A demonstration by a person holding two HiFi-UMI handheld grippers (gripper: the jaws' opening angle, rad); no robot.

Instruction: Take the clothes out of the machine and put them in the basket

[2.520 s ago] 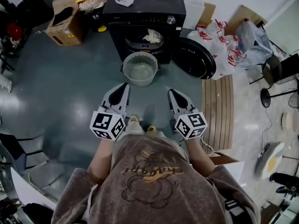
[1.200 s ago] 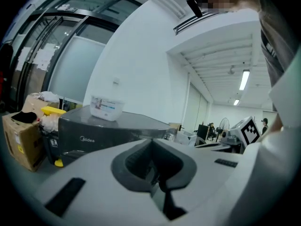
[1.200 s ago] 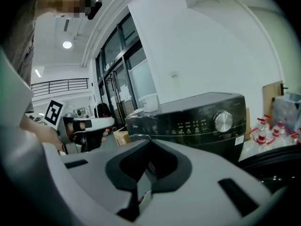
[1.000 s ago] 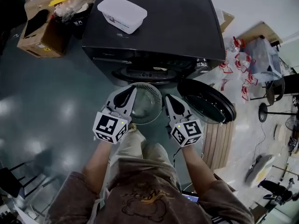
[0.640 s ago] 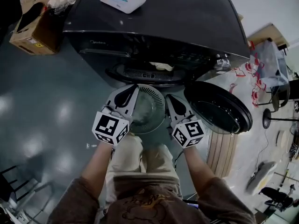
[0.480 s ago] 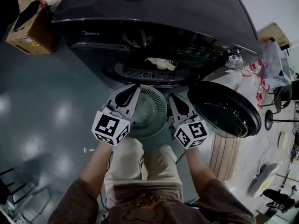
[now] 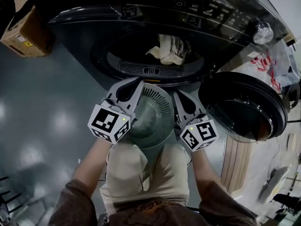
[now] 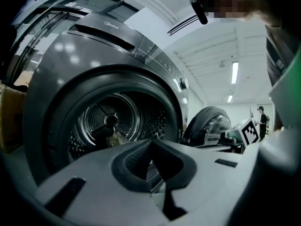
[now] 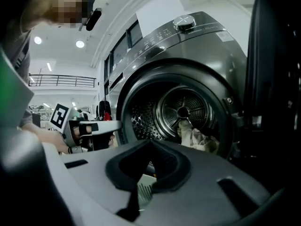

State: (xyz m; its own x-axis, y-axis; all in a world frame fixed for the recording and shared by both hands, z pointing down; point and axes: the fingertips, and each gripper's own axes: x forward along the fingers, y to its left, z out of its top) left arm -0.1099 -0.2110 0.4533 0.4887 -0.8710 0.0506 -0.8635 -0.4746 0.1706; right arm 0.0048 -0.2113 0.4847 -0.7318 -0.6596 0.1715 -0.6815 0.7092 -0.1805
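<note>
The dark front-loading machine (image 7: 141,13) stands with its drum open, and cream clothes (image 7: 169,48) lie at the drum's mouth. They also show deep in the drum as clothes (image 9: 197,135) and as a small cloth (image 8: 112,138). A round grey-green slotted basket (image 7: 153,114) sits on the floor right under the opening. My left gripper (image 7: 139,81) hangs over the basket's left rim and my right gripper (image 7: 178,93) over its right rim. Both point level at the drum. The left gripper (image 8: 151,140) and right gripper (image 9: 151,140) are shut, with nothing in them.
The machine's round door (image 7: 244,107) hangs open at the right, close to my right gripper. A cardboard box (image 7: 21,29) stands left of the machine. Wooden slats (image 7: 235,159) and red-and-white bags (image 7: 263,60) lie to the right. The person's knees are behind the basket.
The head and both grippers have sunk in front of the machine, so the drum opening and clothes now fill the top. Both grippers stay shut over the basket.
</note>
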